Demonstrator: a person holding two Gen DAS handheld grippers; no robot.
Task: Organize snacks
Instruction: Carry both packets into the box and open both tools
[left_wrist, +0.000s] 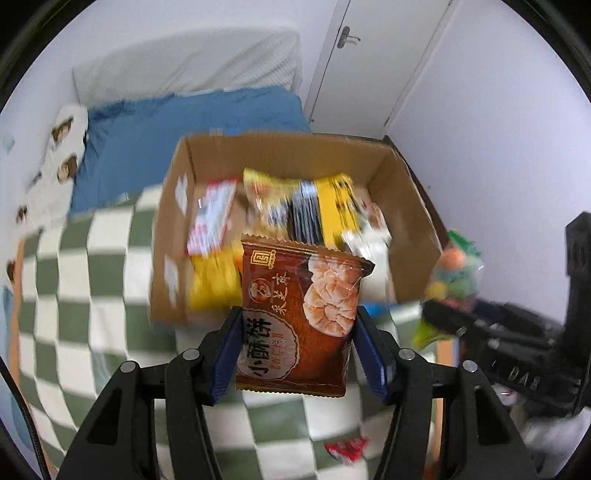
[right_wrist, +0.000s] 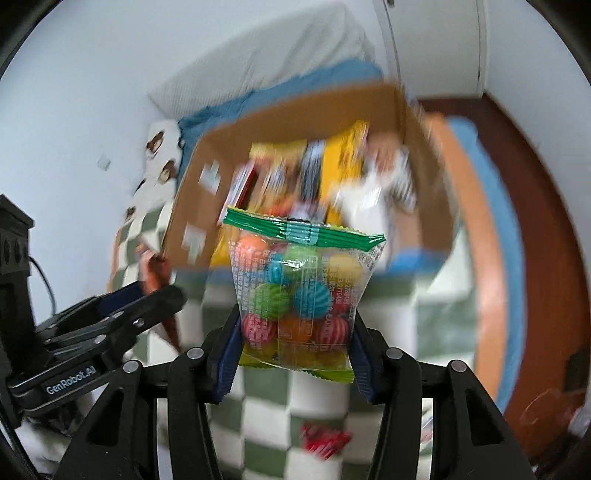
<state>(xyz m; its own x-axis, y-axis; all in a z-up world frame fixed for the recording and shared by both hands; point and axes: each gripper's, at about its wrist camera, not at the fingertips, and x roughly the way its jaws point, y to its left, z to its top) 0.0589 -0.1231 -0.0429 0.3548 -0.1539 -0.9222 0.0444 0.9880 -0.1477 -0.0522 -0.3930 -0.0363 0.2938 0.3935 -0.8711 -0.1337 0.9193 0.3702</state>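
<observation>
My left gripper (left_wrist: 297, 332) is shut on a brown biscuit packet (left_wrist: 299, 314) and holds it in the air just in front of an open cardboard box (left_wrist: 410, 229). My right gripper (right_wrist: 293, 332) is shut on a clear bag of coloured striped candy balls (right_wrist: 295, 291) with a green top, also held up before the box (right_wrist: 424, 155). The box holds several snack packets, yellow, red and white ones (left_wrist: 332, 206). The right gripper and its candy bag show at the right of the left wrist view (left_wrist: 454, 273). The left gripper shows at the left of the right wrist view (right_wrist: 162, 295).
The box stands on a bed with a green and white checked blanket (left_wrist: 92, 277). A blue quilt (left_wrist: 184, 133) and a white headboard lie behind. A small red packet (left_wrist: 347, 450) lies on the blanket below the grippers. A door (left_wrist: 369, 55) is at the back.
</observation>
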